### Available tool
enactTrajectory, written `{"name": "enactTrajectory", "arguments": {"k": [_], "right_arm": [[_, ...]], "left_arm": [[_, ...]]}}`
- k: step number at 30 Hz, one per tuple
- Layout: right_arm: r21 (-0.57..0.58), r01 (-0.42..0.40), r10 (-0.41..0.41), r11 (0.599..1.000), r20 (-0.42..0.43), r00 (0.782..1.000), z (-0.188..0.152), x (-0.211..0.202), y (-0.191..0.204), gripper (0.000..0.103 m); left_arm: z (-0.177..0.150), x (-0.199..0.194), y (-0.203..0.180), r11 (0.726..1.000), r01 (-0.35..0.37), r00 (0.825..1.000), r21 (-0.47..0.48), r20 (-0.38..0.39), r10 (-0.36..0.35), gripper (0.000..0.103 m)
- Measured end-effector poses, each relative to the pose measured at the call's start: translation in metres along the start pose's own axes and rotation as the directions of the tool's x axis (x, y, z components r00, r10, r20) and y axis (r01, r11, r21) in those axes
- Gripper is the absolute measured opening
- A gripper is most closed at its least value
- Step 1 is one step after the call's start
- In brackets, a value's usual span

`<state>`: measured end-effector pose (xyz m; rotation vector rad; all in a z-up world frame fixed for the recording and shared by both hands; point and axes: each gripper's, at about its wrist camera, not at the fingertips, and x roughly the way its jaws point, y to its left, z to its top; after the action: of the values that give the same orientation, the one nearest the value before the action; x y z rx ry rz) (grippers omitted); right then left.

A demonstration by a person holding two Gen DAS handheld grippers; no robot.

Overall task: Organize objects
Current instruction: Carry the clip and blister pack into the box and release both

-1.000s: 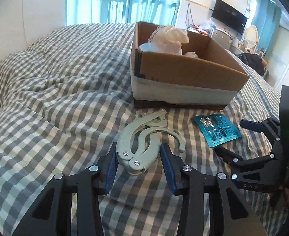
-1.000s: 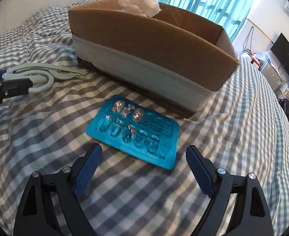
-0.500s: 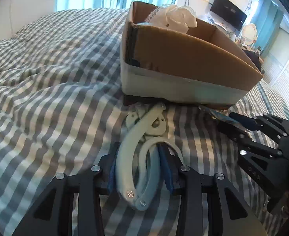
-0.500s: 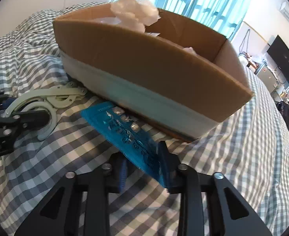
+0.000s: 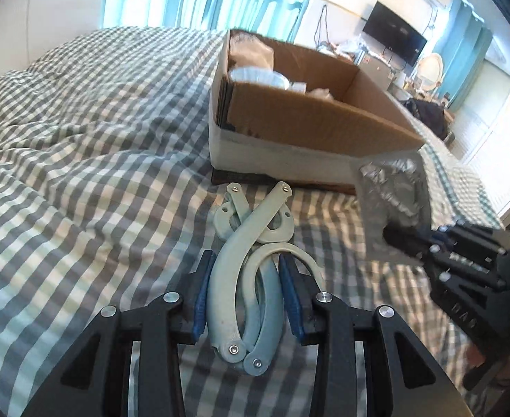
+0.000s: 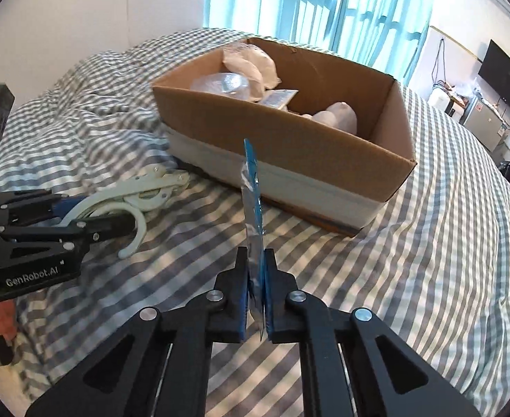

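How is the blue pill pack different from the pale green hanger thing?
The pill pack is flat, blue and foil-backed; the folding hanger is pale green, curved plastic. The pack stands on edge, lifted in the right claw; the hanger lies along the checked bedspread in the left claw. Both are gripped.

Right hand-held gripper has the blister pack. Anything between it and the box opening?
Only the box's near wall. The blister pack is pinched upright in the right hand-held gripper, its top edge roughly level with the rim. No loose item lies between; inside, bags fill the far end.
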<state>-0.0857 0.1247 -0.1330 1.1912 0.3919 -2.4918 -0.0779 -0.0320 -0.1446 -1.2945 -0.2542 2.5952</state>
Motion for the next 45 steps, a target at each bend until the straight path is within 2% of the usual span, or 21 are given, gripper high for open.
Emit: {"name": "enactTrajectory", "arguments": {"k": [11, 18, 24, 30, 36, 45], "right_arm": [[0.013, -0.001, 0.0, 1.0, 0.071, 0.997, 0.011, -0.046, 0.013, 0.007], [0.057, -0.009, 0.0, 0.998, 0.152, 0.988, 0.042, -0.088, -0.002, 0.007], [0.075, -0.01, -0.005, 0.997, 0.205, 0.979, 0.075, -0.102, -0.016, 0.007], [0.103, -0.026, 0.001, 0.994, 0.235, 0.972, 0.11, -0.097, -0.037, 0.007], [0.129, -0.036, 0.005, 0.991, 0.238, 0.971, 0.141, -0.073, -0.054, 0.007], [0.152, -0.029, -0.003, 0.988, 0.21, 0.978, 0.172, -0.023, -0.085, 0.007]], "left_arm": [[0.015, -0.043, -0.012, 0.999, 0.034, 0.995, 0.001, 0.096, -0.034, 0.037], [0.058, -0.071, -0.032, 0.998, 0.033, 0.977, 0.053, 0.207, -0.043, 0.037], [0.103, -0.078, -0.042, 0.996, 0.029, 0.957, 0.088, 0.284, -0.053, 0.037], [0.139, -0.067, -0.049, 0.994, 0.026, 0.948, 0.104, 0.314, -0.058, 0.037], [0.17, -0.041, -0.049, 0.993, 0.016, 0.946, 0.121, 0.319, -0.054, 0.037], [0.194, 0.011, -0.045, 0.993, 0.007, 0.96, 0.121, 0.275, -0.04, 0.037]]}}
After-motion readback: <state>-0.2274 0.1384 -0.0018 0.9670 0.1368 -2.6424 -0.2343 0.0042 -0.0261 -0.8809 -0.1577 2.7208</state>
